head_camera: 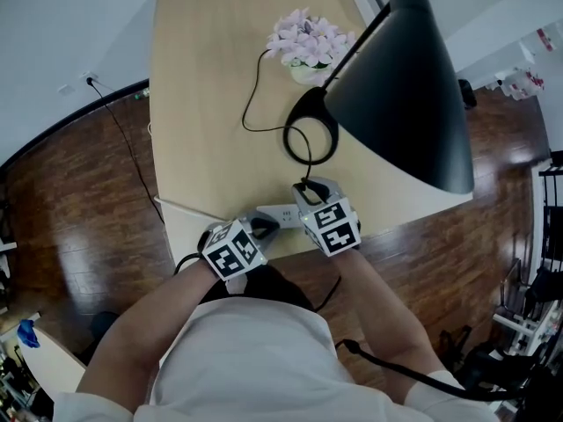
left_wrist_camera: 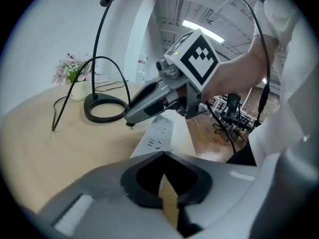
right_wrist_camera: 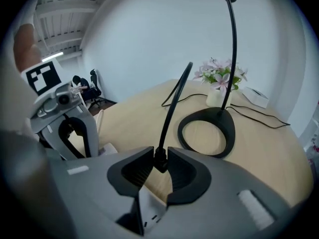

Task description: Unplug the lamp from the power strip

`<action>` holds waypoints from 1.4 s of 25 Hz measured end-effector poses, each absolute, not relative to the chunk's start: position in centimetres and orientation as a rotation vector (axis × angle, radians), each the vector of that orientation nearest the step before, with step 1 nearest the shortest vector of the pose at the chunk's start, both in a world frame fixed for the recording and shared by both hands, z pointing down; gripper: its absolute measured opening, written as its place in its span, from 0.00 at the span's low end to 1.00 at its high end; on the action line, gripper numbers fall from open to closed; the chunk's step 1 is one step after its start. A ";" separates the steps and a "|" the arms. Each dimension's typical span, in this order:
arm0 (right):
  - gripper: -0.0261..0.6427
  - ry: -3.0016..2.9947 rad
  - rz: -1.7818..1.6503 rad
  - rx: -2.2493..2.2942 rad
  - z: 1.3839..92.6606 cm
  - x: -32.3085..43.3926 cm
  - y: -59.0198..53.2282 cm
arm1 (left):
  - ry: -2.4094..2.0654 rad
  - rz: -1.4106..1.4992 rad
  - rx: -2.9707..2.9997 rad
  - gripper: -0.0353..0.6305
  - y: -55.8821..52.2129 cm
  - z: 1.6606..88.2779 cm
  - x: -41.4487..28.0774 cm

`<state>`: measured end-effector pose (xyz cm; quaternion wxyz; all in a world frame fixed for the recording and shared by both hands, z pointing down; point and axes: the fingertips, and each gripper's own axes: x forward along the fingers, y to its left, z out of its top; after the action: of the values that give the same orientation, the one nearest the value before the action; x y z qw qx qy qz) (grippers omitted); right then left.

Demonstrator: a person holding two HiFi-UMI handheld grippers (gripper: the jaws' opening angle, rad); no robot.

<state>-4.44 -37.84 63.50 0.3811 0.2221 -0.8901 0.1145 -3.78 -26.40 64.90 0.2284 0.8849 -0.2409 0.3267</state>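
- Right gripper (right_wrist_camera: 160,156): jaws closed on the black lamp plug (right_wrist_camera: 160,164), directly above the white power strip (head_camera: 280,213).
- Left gripper (left_wrist_camera: 167,203): jaws clamped on the strip's left end, apparently to steady it.
- The strip's long axis runs left to right along the table's (head_camera: 202,104) near edge.
- The plug likely pulls straight up; whether its prongs are seated cannot be told.

1. The right gripper (right_wrist_camera: 160,156) had its jaws closed on a black plug (right_wrist_camera: 160,165), and the plug's cord (right_wrist_camera: 174,103) rose up and away from it.
2. A white power strip (right_wrist_camera: 150,208) lay directly beneath the jaws.
3. Beyond, on a wooden table (right_wrist_camera: 134,118), sat the lamp's ring-shaped base (right_wrist_camera: 226,132), with pink flowers (right_wrist_camera: 218,73) behind it.
4. The left gripper (right_wrist_camera: 62,138) showed at the far left.
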 end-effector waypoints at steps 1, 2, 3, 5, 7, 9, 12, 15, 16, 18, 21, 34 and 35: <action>0.17 -2.252 0.291 0.549 63.8 -4.5 -37.9 | -0.672 0.896 2.432 0.05 -26.4 64.9 -3.8; 0.17 -2.236 0.291 0.533 64.0 -4.5 -37.8 | -0.678 0.892 2.427 0.05 -26.4 64.9 -3.8; 0.17 -2.225 0.289 0.523 64.3 -4.5 -37.7 | -0.681 0.890 2.424 0.05 -26.4 65.0 -3.7; 0.17 -2.221 0.280 0.519 64.5 -4.6 -37.7 | -0.684 0.886 2.421 0.05 -26.4 65.0 -3.8; 0.18 -2.227 0.273 0.521 64.4 -4.7 -37.7 | -0.689 0.888 2.423 0.05 -26.5 65.0 -3.9; 0.21 -2.236 0.272 0.513 64.4 -4.9 -37.5 | -0.699 0.890 2.420 0.05 -26.5 65.0 -3.9; 0.26 -2.242 0.286 0.503 64.5 -4.9 -37.2 | -0.707 0.898 2.414 0.05 -26.5 65.1 -3.9; 0.29 -2.238 0.305 0.496 64.5 -4.7 -36.7 | -0.715 0.912 2.407 0.06 -26.4 65.1 -3.9; 0.29 -2.236 0.313 0.496 64.4 -4.5 -36.6 | -0.718 0.917 2.405 0.06 -26.4 65.1 -3.8; 0.29 -2.234 0.321 0.501 64.3 -4.1 -36.2 | -0.722 0.927 2.400 0.06 -26.4 65.1 -3.9; 0.30 -2.239 0.340 0.521 63.9 -3.2 -35.7 | -0.733 0.932 2.396 0.06 -26.6 65.0 -4.0; 0.30 -2.360 0.417 0.684 61.1 0.4 -30.7 | -0.886 0.659 2.432 0.06 -24.5 57.5 -7.2; 0.30 -2.369 0.419 0.696 60.6 0.6 -29.8 | -0.885 0.637 2.438 0.06 -23.7 56.7 -7.5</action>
<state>0.60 -29.85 60.62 0.3130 0.2639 -0.8984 0.1590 -7.55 -23.72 56.72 0.2333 0.8877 -0.3223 0.2318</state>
